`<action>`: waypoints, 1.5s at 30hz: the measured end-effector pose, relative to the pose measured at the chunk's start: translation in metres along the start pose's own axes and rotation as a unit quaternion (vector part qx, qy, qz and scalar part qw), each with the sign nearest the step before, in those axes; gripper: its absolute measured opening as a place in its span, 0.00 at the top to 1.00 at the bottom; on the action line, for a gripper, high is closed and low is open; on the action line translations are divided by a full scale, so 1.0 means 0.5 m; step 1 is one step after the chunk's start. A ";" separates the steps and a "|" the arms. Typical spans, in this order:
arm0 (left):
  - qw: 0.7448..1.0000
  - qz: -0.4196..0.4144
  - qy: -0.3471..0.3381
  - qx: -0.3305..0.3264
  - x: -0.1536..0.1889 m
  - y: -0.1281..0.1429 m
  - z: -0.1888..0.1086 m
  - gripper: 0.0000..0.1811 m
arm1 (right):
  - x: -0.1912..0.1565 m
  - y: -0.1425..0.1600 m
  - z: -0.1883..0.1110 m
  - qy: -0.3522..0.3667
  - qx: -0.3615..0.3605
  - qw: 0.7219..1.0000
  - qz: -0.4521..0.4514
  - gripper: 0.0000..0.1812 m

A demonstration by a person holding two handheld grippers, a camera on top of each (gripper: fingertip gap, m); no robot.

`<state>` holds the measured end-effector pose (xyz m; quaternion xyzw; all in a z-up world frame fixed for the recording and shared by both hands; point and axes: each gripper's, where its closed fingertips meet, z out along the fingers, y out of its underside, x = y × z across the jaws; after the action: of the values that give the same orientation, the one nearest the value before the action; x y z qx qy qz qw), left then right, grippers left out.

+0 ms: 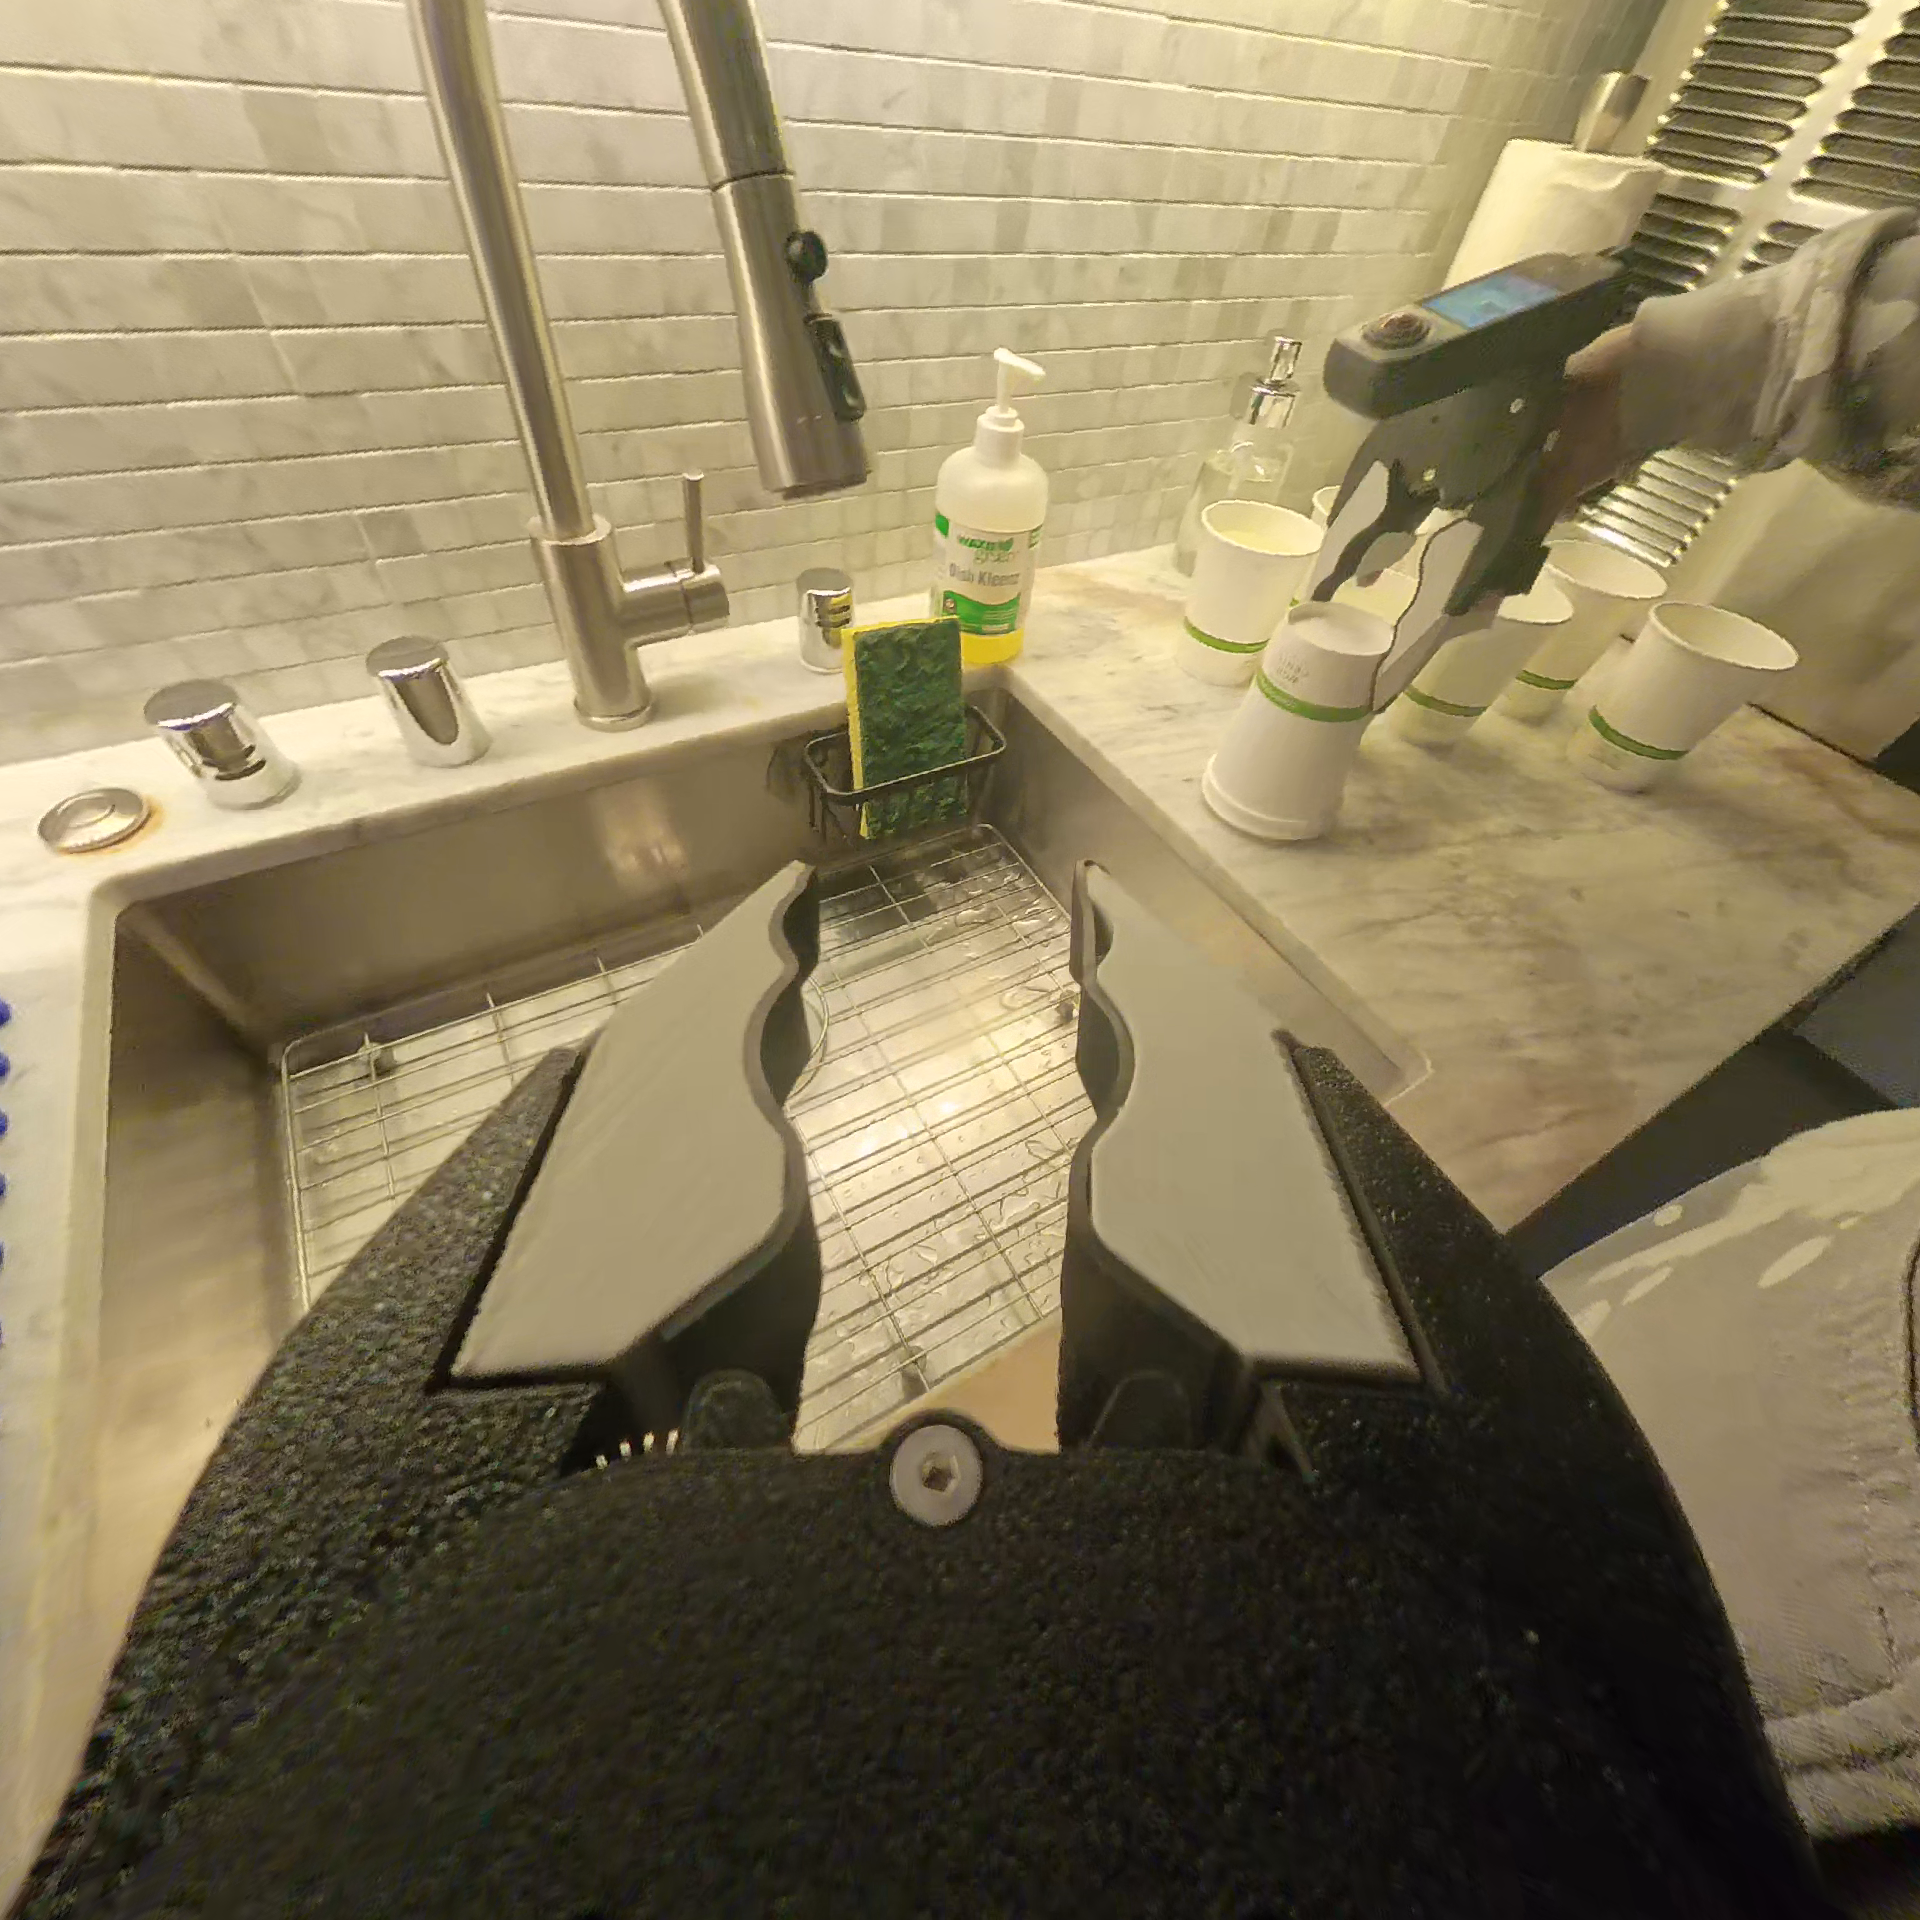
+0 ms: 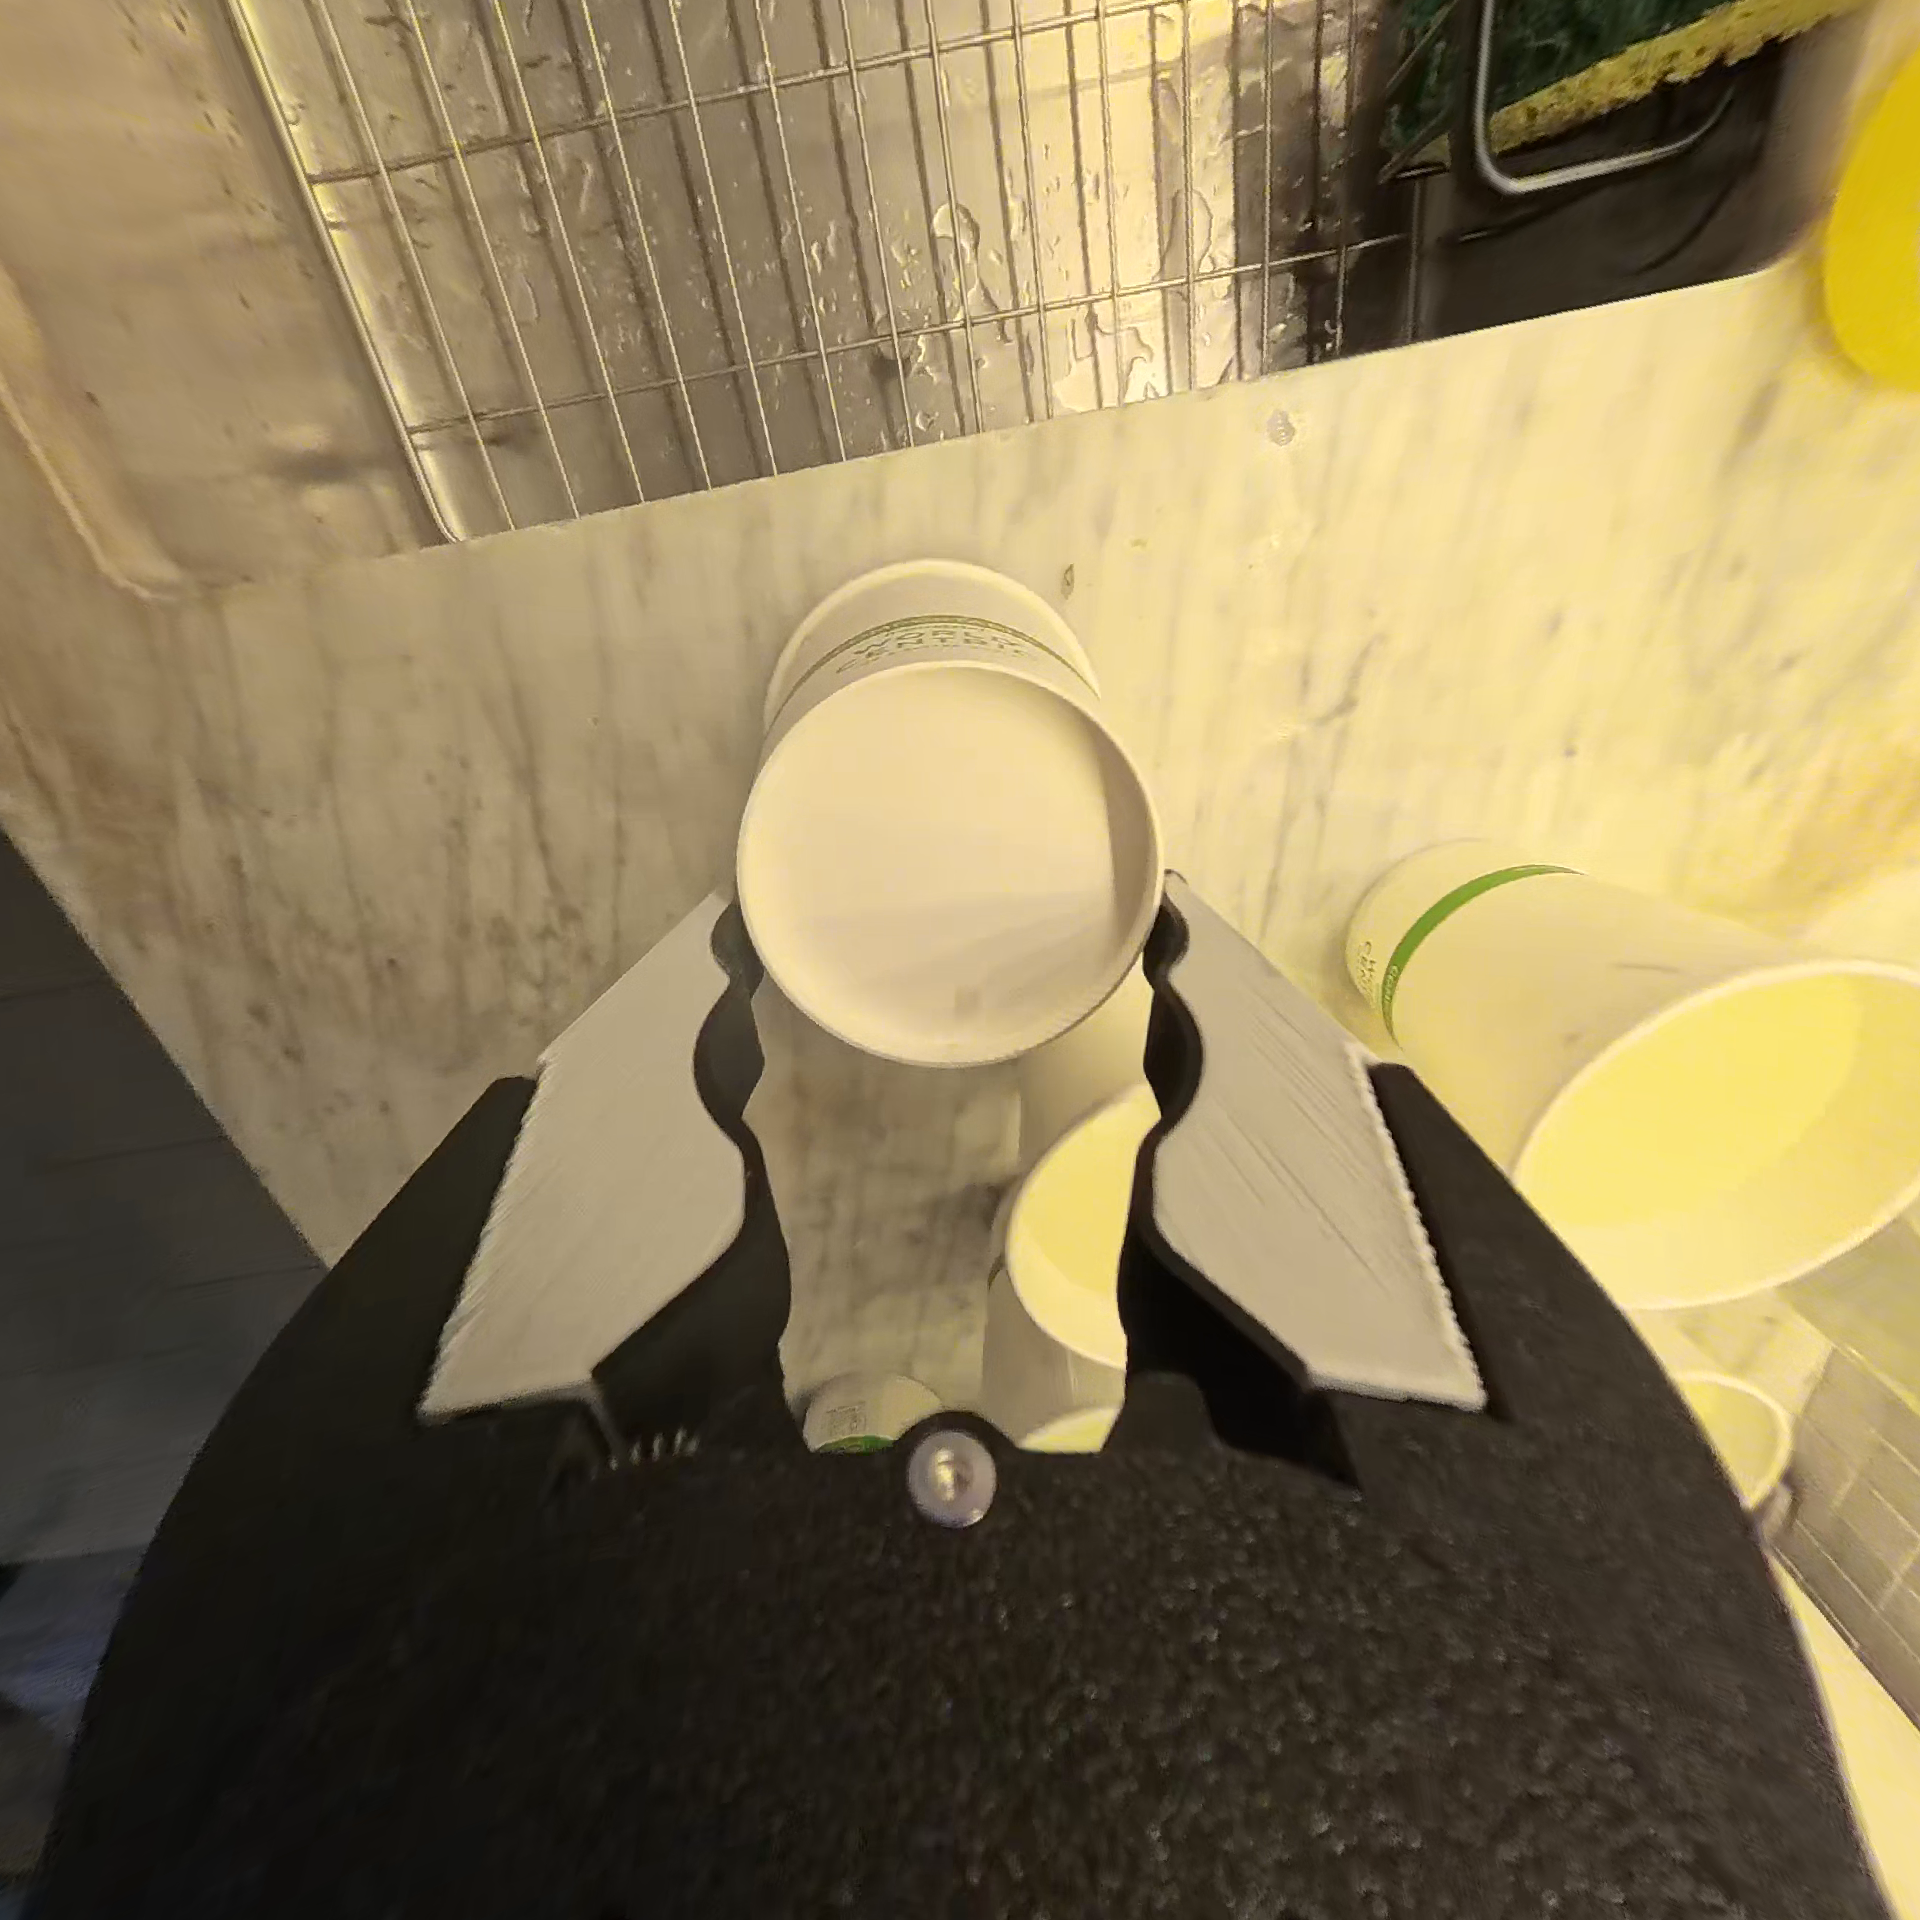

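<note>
My right gripper (image 2: pixel 948 914) has its two fingertips against opposite sides of the base of an upside-down white paper cup (image 2: pixel 945 862) with a green band. The cup stands rim-down on the marble counter (image 2: pixel 520 727) near the sink corner. In the left wrist view the same gripper (image 1: pixel 1351 649), held by a hand, reaches down onto the cup (image 1: pixel 1283 738). My left gripper (image 1: pixel 943 883) is open and empty, hovering above the steel sink (image 1: pixel 208 1039) and its wet wire grid (image 1: pixel 935 1143).
Several upright paper cups (image 1: pixel 1683 686) stand behind the gripped one; they also show in the right wrist view (image 2: pixel 1714 1122). A green-yellow sponge (image 1: pixel 909 727) sits in a caddy at the sink's corner. A soap bottle (image 1: pixel 987 530), faucet (image 1: pixel 520 416) and paper towel roll (image 1: pixel 1548 208) line the back.
</note>
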<state>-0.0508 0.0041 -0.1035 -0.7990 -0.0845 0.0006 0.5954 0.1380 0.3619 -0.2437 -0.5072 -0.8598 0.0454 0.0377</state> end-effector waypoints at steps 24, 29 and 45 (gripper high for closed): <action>0.989 -0.046 0.139 0.012 0.052 -0.020 0.051 0.61 | -0.090 -0.117 -0.404 0.087 0.338 0.931 0.106 0.60; 0.976 -0.056 0.207 0.039 0.084 -0.066 0.048 0.58 | -0.194 -0.208 -0.523 -0.024 0.652 0.733 0.191 0.60; 0.885 0.020 0.425 0.188 0.245 -0.277 -0.075 0.52 | -0.512 -0.554 -0.492 -0.555 0.774 0.228 0.201 0.60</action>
<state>0.0554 0.0232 0.0516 -0.5977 0.1943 -0.3110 0.7129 0.0480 0.0143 0.0279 -0.2347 -0.0798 0.9651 -0.0849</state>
